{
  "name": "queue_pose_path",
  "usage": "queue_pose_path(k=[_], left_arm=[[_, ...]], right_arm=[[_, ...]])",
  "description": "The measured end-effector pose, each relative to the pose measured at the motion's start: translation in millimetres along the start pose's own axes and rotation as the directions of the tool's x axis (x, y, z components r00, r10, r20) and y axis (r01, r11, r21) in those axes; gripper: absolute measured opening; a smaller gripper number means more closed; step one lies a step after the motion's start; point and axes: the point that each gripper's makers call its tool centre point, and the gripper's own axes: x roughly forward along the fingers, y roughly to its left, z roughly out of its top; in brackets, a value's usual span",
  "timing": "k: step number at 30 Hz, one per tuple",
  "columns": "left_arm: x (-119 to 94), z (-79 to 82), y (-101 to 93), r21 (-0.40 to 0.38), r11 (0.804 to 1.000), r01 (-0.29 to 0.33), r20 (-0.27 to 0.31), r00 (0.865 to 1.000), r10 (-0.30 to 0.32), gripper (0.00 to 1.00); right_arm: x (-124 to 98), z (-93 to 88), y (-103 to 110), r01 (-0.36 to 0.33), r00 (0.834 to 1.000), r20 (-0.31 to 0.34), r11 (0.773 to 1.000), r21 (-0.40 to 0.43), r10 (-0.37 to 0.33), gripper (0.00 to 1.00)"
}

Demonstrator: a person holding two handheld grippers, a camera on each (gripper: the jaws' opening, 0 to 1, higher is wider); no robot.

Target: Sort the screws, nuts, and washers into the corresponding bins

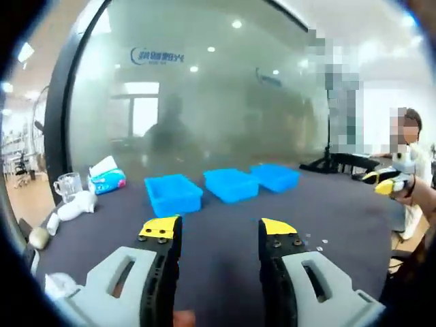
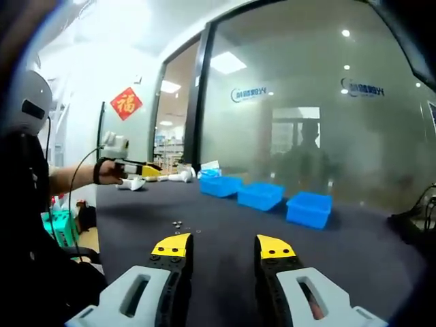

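In the left gripper view, your left gripper hangs above the dark table, jaws apart and empty. Three blue bins sit in a row ahead; small hardware lies scattered right of the jaws.

In the right gripper view, your right gripper has its jaws apart, empty. Three blue bins line up ahead, hardware just beyond the left jaw; pieces too small to count.

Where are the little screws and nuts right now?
The small metal parts lie loose on the dark table, just ahead of the right gripper, nearer than the three blue bins.
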Motion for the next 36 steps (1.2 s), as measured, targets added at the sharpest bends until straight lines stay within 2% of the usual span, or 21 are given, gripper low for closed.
queue_pose_path(k=[7, 12, 17, 24, 29, 36], left_arm=[[-26.4, -6.9, -7.7, -0.034, 0.999, 0.000, 0.020, 1.000, 0.001, 0.44], [-37.0, -14.9, -8.1, -0.046, 0.999, -0.010, 0.021, 1.000, 0.011, 0.44], [-45.7, -18.7, -18.3, -0.042, 0.999, 0.006, 0.016, 1.000, -0.005, 0.44], [-48.2, -26.5, -31.0, -0.011, 0.998, 0.067, -0.039, 0.997, -0.068, 0.45], [-47.2, -28.8, -37.7, -0.002, 0.995, 0.103, -0.056, 0.993, -0.103, 0.45], [-47.6, -31.9, -56.4, 0.027, 0.979, 0.204, -0.096, 0.975, -0.201, 0.45]], right_arm=[[2.1, 0.9, -1.4, 0.005, 1.000, 0.006, 1.000, 0.003, -0.005, 0.32], [2.7, -1.2, -4.5, 0.011, 1.000, 0.006, 1.000, 0.010, -0.011, 0.32], [2.8, -2.7, -7.2, 0.013, 1.000, 0.003, 1.000, 0.012, -0.013, 0.32], [3.3, -5.8, -8.1, 0.005, 1.000, -0.004, 1.000, 0.009, -0.005, 0.32], [3.7, -7.8, -4.4, -0.011, 1.000, -0.009, 1.000, 0.012, 0.011, 0.32], [1.5, -8.6, -1.2, -0.027, 0.999, -0.017, 1.000, 0.004, 0.027, 0.32]])
